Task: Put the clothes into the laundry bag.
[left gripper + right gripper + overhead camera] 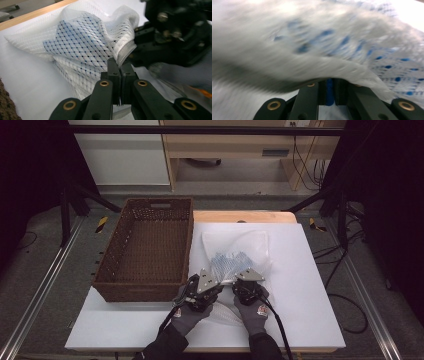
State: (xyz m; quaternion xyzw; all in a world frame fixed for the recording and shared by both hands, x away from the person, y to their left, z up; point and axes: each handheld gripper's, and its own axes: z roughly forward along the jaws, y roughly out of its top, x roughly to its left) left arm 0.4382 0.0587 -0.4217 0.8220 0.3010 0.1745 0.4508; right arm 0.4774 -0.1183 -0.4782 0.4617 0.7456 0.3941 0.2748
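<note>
We hold left gripper (207, 287) and right gripper (247, 282) side by side, gloved hands low at table's near edge. Both jaw pairs pinch white mesh bag (239, 254), blue-patterned cloth inside. Bag lies on white board (305, 285), beside brown wicker basket (146, 247). Grey floor around.

On the counter (310, 320), the basket (145, 250) sits at the left edge. The mesh bag (240, 252) lies just right of it, mid-counter. My left gripper (212, 287) and right gripper (245, 285) meet at the bag's near edge.
</note>
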